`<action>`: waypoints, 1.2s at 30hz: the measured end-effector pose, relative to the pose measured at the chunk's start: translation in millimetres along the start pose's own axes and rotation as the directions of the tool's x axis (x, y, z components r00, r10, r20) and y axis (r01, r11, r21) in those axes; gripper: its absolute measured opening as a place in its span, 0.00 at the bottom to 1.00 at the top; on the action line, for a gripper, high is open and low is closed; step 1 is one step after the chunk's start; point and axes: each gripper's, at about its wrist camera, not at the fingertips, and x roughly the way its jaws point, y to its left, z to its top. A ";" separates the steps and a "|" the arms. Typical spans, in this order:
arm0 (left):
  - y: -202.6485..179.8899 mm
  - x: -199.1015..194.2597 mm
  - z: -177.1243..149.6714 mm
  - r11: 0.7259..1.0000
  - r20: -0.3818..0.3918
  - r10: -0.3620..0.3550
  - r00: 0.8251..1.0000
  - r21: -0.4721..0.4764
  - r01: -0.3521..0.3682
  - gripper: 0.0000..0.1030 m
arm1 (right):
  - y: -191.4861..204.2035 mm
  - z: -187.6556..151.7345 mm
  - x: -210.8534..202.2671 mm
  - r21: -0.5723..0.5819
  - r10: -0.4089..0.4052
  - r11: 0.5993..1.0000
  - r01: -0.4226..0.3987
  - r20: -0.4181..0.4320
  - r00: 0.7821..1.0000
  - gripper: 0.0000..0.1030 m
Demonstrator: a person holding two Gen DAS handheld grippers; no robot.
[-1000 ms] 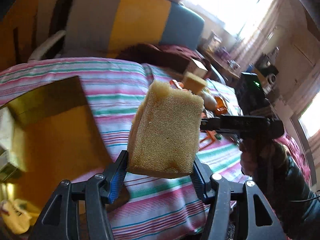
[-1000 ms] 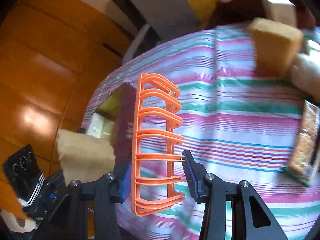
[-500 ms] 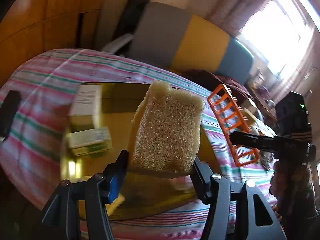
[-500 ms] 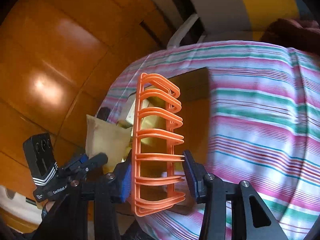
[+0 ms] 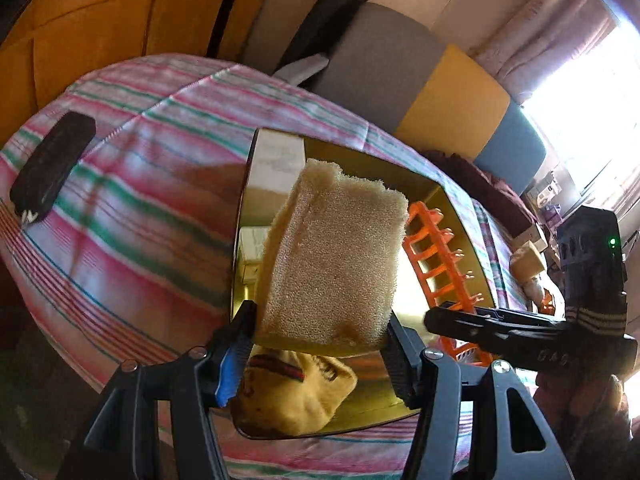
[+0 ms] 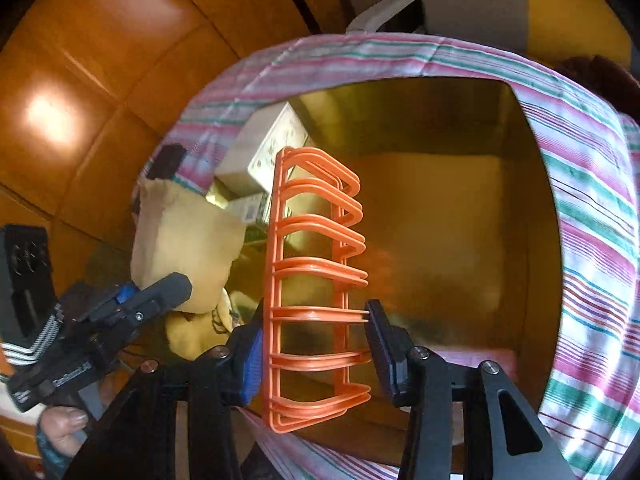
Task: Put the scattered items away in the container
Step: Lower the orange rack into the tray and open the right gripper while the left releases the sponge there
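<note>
Over gold container (image 5: 436, 200): sponge (image 5: 332, 256) between left claw (image 5: 316, 344)

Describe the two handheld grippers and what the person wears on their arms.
Both grippers, left gripper and right gripper, are black frames with silver screws and a blue pad on one finger. Each body carries white stripes; the right one shows a green light. A dark blue sleeve cuff shows at the left hand.

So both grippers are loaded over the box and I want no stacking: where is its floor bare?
The gold box has bare floor on its right half, between the orange rack and the right wall. Its left side is crowded: cartons at the far corner, a yellow pouch nearer, the sponge above.
</note>
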 end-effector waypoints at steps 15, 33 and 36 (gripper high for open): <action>-11.6 -12.1 -8.0 0.995 -0.003 0.048 0.999 0.086 -0.048 0.65 | 6.6 -24.7 2.4 -0.018 0.073 0.997 -0.073 -0.013 0.997 0.48; -16.7 11.0 -2.7 0.975 0.043 0.102 0.994 0.195 -0.109 0.41 | 19.3 -46.6 9.9 -0.112 0.079 0.990 -0.084 -0.043 0.996 0.35; -14.8 11.8 -5.3 0.970 0.000 0.120 0.993 0.212 -0.117 0.41 | 15.0 -45.6 6.7 -0.100 0.085 0.991 -0.088 -0.037 0.996 0.35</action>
